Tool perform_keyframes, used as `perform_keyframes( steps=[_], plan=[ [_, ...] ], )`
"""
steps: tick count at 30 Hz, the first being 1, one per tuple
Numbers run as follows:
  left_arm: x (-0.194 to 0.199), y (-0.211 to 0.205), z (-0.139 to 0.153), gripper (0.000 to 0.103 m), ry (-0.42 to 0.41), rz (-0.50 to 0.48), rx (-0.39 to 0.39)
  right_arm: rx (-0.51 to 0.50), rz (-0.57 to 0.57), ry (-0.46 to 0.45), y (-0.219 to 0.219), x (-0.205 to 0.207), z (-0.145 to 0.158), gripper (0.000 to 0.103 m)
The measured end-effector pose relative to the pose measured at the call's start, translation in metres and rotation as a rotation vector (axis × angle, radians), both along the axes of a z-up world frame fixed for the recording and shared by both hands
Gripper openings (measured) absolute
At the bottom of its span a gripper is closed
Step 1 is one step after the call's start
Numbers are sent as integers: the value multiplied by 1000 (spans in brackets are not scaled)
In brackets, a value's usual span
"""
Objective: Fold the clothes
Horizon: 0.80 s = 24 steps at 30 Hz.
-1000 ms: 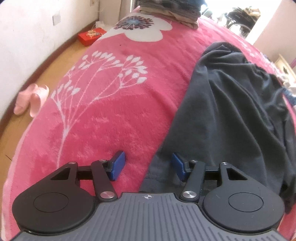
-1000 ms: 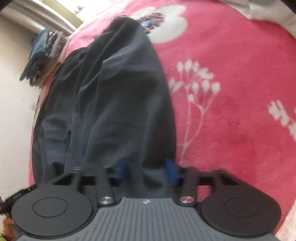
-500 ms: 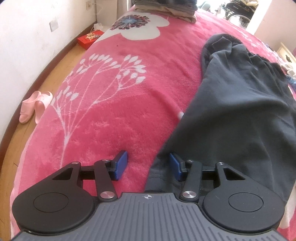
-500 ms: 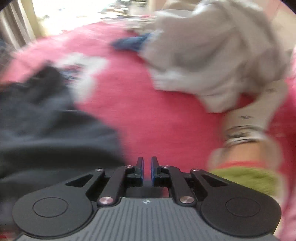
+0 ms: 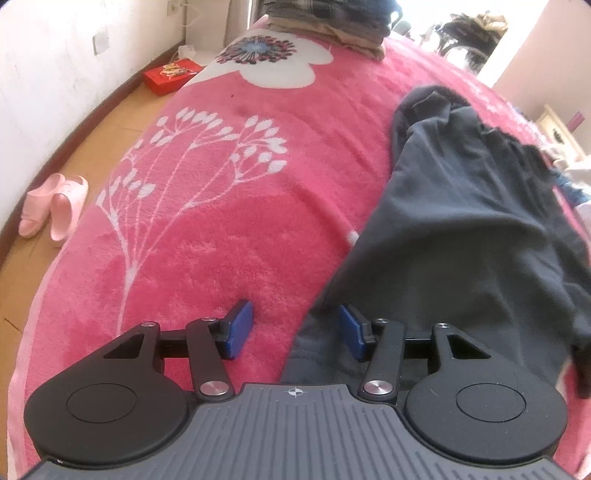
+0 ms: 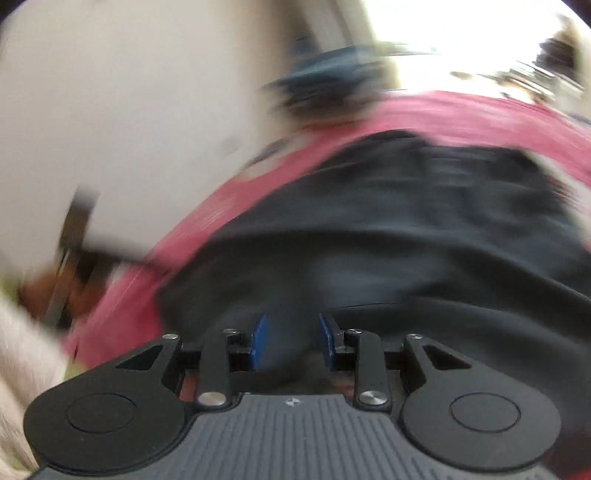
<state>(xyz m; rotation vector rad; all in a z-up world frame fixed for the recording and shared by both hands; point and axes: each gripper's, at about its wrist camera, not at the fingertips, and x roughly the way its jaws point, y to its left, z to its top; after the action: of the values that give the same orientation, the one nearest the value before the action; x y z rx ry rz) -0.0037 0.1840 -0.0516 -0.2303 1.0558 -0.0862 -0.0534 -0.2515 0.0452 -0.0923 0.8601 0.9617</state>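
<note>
A dark grey garment [image 5: 461,221] lies stretched along the right side of a pink flowered blanket [image 5: 207,206]. My left gripper [image 5: 293,328] is open, low over the blanket, straddling the garment's near left edge with its right pad over the cloth. The right wrist view is blurred by motion. There the same dark garment [image 6: 388,229] fills the middle, and my right gripper [image 6: 291,341] is open just above its near edge with nothing between the pads.
A stack of folded clothes [image 5: 332,18] sits at the far end of the bed. On the wooden floor to the left are pink slippers [image 5: 51,203] and a red box [image 5: 168,75]. A white wall [image 6: 110,110] stands to the left.
My right gripper swung from the pale clothes pile back over the dark garment and opened from shut. My left gripper stayed open at the garment's edge, and the view shifted slightly.
</note>
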Motion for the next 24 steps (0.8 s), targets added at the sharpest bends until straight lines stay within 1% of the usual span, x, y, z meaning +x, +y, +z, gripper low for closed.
perform_keyframes(
  steps=[2,4,6,7,8,9,12,15,18,19,22,23,24],
  plan=[
    [-4,3,3,51,-9,-10,-17,-26,108,-13,38,-15,-14,32],
    [-11,5,9,51,-26,-26,-15,-67,183,-27,69,-25,-27,32],
    [-18,5,17,51,-58,-59,-6,-152,242,-70,93,-30,-43,30],
    [-22,4,21,52,-74,-79,0,-206,261,-91,101,-32,-50,25],
    [-26,4,26,52,-89,-99,6,-243,267,-101,105,-31,-54,8],
    [-30,3,30,52,-105,-121,11,-251,259,-92,103,-25,-56,4],
    [-39,-6,43,53,-163,-220,9,-199,187,-22,96,1,-52,1],
    [-45,-25,49,54,-208,-357,13,-77,102,106,82,31,-38,0],
    [-48,-56,42,54,-220,-514,71,16,32,200,74,51,-29,1],
    [-49,-67,38,54,-221,-565,90,58,-5,248,67,58,-29,1],
    [-53,-96,25,54,-207,-693,95,180,-135,389,38,75,-29,6],
    [-54,-102,23,54,-204,-716,78,211,-196,428,23,77,-30,15],
    [-56,-108,21,54,-200,-740,61,242,-259,466,7,78,-32,33]
  ],
)
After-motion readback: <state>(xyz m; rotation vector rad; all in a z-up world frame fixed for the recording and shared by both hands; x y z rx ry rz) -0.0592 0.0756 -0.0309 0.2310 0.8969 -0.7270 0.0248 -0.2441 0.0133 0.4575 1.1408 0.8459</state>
